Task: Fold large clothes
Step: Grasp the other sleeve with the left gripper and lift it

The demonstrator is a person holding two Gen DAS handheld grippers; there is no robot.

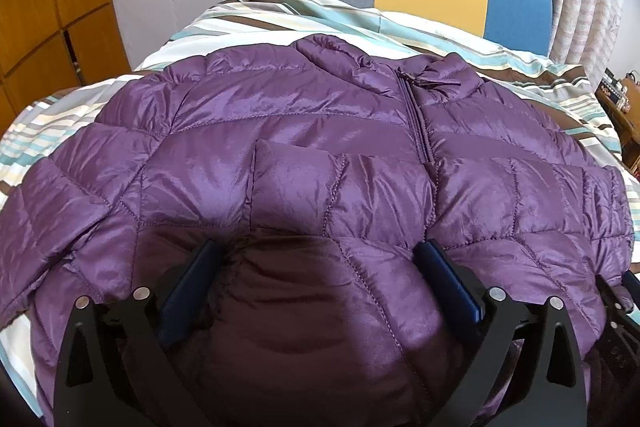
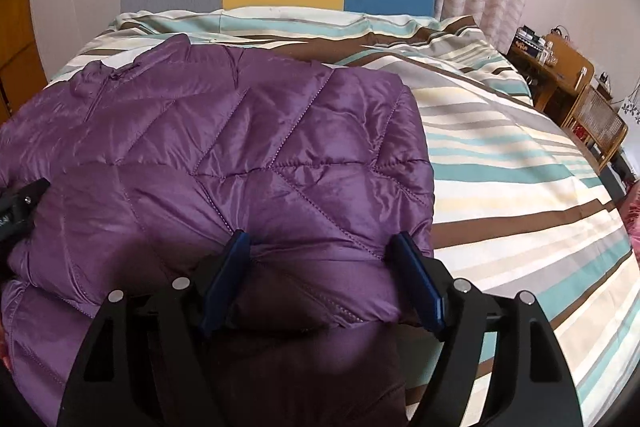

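Lying zipped and face-up on a striped bed (image 2: 500, 155), the purple puffer jacket (image 1: 280, 155) looks light, soft and slippery; both the left tool (image 1: 320, 267) and right tool (image 2: 320, 259), fingers spread apart, rest at its hem, where bunching fabric should grip best.

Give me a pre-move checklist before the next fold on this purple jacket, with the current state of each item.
1. Left gripper open, fingers straddling the purple jacket near its hem: ok.
2. Right gripper open, over the jacket's right side: ok.
3. Fabric pinched by either gripper: not ok, jaws stand apart on both.
4. Zipper closed up to the collar: ok.
5. Sleeves folded in across the front: ok on both sides, though the cuffs' exact lie is hard to tell.
6. Jacket lying on the striped duvet, with room beyond the collar: ok.
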